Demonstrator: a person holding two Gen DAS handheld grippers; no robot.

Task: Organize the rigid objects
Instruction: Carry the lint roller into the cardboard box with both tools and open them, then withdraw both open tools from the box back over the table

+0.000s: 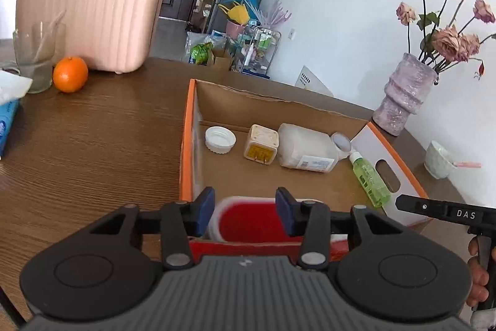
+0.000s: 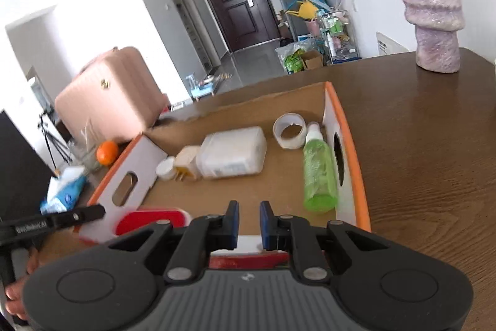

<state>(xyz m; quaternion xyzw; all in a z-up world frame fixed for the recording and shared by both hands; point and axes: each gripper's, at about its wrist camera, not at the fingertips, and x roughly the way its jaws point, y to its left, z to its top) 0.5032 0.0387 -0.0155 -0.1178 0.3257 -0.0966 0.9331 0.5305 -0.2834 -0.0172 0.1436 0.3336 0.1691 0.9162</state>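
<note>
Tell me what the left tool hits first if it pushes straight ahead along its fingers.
Probably the red-lidded container lying just beyond the left tool, in the near end of the cardboard box. Its pads flank the lid in the picture, but depth is unclear, so contact cannot be confirmed.

Each hand-held gripper, left (image 1: 245, 211) and right (image 2: 249, 224), has a ribbed grey body, black linkage arms with silver rivets, round black side discs and blue pads (image 1: 204, 208). White lettering marks their black side bars.
</note>
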